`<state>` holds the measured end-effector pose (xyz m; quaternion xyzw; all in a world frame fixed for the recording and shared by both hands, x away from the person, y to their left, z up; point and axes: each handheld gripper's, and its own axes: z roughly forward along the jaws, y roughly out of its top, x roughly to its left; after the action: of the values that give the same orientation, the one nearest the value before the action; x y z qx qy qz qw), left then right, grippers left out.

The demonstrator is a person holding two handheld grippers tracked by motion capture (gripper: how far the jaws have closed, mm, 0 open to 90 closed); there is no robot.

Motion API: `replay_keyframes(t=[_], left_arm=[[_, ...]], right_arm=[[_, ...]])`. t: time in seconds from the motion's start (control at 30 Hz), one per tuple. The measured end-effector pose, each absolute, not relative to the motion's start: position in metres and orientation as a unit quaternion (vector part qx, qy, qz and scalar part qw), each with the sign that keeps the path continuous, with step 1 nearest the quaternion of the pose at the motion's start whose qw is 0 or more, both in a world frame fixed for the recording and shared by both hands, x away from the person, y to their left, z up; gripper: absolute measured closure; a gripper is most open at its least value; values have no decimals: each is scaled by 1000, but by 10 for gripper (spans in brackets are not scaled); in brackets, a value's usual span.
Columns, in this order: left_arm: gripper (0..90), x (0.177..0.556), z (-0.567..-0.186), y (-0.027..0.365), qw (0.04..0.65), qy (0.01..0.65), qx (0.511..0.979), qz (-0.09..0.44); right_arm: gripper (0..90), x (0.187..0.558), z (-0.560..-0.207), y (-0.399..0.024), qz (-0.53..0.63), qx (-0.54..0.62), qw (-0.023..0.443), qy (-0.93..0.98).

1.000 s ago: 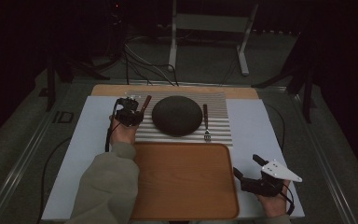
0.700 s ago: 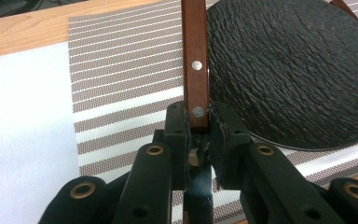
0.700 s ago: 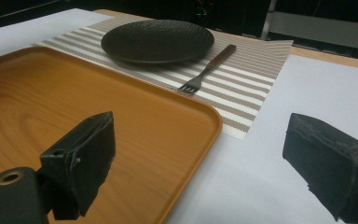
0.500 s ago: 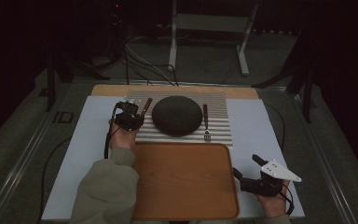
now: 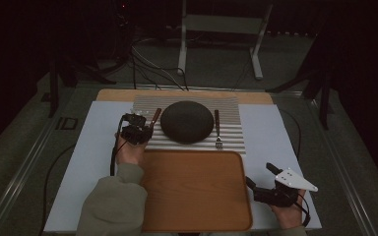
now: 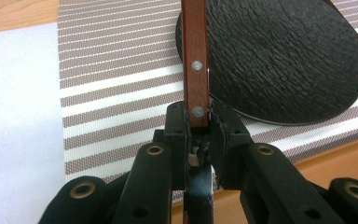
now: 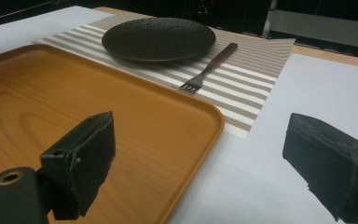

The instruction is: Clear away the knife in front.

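A dark round plate [image 5: 187, 121] sits on a striped placemat [image 5: 229, 137]. Left of the plate lies a wooden-handled utensil [image 5: 155, 118] with two rivets [image 6: 196, 65]. My left gripper [image 5: 139, 132] is shut on its near end [image 6: 198, 116], and the gripper hides the working end. A fork [image 5: 217, 130] with a wooden handle lies right of the plate [image 7: 158, 38], tines toward me [image 7: 192, 85]. My right gripper [image 5: 259, 174] stands open and empty at the near right, just off the tray's right edge [image 7: 200, 140].
A wooden tray [image 5: 197, 191] lies between the placemat and the table's near edge. White table cover [image 5: 270, 132] shows on both sides. Cables [image 5: 113, 157] trail from the left gripper. A metal stand [image 5: 216, 29] is on the floor beyond the table.
My left gripper has drawn slightly toward the near edge with the utensil handle in it. The right gripper has stayed put.
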<state>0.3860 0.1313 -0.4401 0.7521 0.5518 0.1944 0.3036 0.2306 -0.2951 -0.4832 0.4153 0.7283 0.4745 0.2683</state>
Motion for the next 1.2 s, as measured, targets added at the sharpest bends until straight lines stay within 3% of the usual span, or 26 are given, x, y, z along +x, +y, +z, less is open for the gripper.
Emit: replay_keyframes(t=[1.2], left_arm=[[788,346,-458,125,326,556,745,171]], right_arm=[[94,232,-484,-295,470,418,267,730]])
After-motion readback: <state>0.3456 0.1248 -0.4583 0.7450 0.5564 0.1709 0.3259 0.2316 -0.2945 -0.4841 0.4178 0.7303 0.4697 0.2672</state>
